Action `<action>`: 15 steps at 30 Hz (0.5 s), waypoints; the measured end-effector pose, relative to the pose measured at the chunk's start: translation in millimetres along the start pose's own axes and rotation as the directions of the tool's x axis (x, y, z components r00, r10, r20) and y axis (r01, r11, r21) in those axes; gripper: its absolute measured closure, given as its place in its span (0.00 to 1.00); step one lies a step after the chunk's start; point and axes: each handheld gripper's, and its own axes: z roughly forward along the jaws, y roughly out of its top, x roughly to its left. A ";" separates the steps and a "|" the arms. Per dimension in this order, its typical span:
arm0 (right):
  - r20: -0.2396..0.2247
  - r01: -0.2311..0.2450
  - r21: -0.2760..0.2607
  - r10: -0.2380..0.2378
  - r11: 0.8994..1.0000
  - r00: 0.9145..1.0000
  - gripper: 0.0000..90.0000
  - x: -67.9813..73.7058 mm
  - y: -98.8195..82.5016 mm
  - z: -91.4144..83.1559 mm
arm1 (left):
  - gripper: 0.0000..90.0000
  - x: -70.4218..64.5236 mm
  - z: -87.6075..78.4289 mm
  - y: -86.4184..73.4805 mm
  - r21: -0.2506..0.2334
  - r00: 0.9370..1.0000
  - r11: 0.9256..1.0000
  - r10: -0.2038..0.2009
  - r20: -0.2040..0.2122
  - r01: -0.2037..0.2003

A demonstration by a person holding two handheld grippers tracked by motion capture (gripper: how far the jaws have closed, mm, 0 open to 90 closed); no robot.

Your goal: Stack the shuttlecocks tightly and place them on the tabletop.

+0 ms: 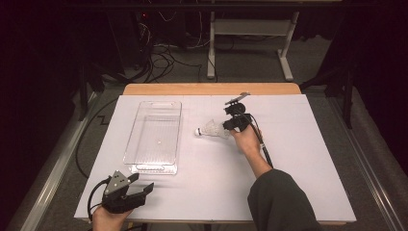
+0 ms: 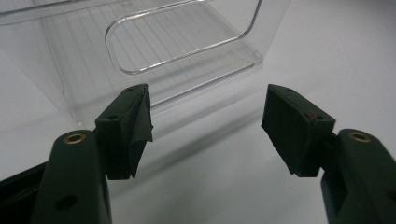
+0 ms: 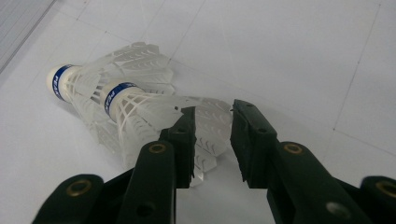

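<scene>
Scene: a person is sitting at a white-topped counter [image 1: 288,159], holding a two-jaw gripper in each hand.
Shuttlecocks: two white plastic shuttlecocks [image 3: 135,112] with blue-banded cork tips are lying on their sides on the counter, touching each other; in the high view they are showing as a pale cluster [image 1: 211,130] just right of the tray.
Right gripper: the right gripper [image 3: 212,140] is reaching over the nearer shuttlecock, its jaws standing partly closed around the edge of the skirt; the left jaw is lying against the skirt, while a narrow gap is showing beside the right jaw, so a firm clamp cannot be told. In the high view it [image 1: 230,126] is sitting at the skirt end of the pair.
Left gripper: the left gripper [image 2: 205,121] is hovering near the counter's near-left corner with its jaws wide apart and nothing between them; it [image 1: 142,185] is pointing toward the tray.
Tray: a clear plastic tray [image 1: 139,159] with cut-out handles is resting left of centre, its near end wall [image 2: 187,46] facing the left gripper.
</scene>
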 end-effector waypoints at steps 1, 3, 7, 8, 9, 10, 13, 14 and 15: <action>-0.001 -0.001 0.000 0.001 1.000 1.000 0.79 0.3 0.0 0.3 | 0.38 0.0 0.0 0.0 0.000 1.000 1.000 0.000 0.000 0.000; -0.006 0.000 -0.001 0.000 1.000 1.000 0.79 0.9 0.1 1.0 | 0.38 -0.1 0.1 0.0 0.000 1.000 1.000 0.000 0.001 0.000; -0.013 0.009 -0.005 -0.009 1.000 1.000 0.79 2.8 0.8 1.6 | 0.38 -0.1 0.2 0.1 0.001 1.000 1.000 0.000 0.002 0.000; -0.016 0.004 -0.004 -0.005 1.000 1.000 0.79 3.6 0.9 1.6 | 0.38 0.0 0.1 0.1 0.001 1.000 1.000 0.001 0.002 -0.001; -0.018 0.007 -0.007 -0.008 1.000 1.000 0.79 3.8 1.0 1.9 | 0.38 -0.1 0.2 0.1 0.000 1.000 1.000 0.000 0.001 0.000; -0.019 0.009 -0.007 -0.009 1.000 1.000 0.79 4.4 1.1 2.1 | 0.38 -0.1 0.1 0.0 0.000 1.000 1.000 0.001 0.001 -0.001; -0.027 0.015 -0.006 -0.016 1.000 1.000 0.78 5.5 0.9 2.4 | 0.38 0.0 0.1 0.0 0.001 1.000 1.000 0.000 0.001 0.000; -0.029 0.014 -0.003 -0.014 1.000 0.999 0.78 6.1 0.8 2.3 | 0.38 0.0 0.2 0.1 0.001 1.000 1.000 0.001 0.001 -0.001; -0.029 0.017 -0.002 -0.017 1.000 0.999 0.78 6.5 0.7 2.3 | 0.38 0.0 0.1 0.1 0.001 1.000 1.000 0.001 0.001 -0.001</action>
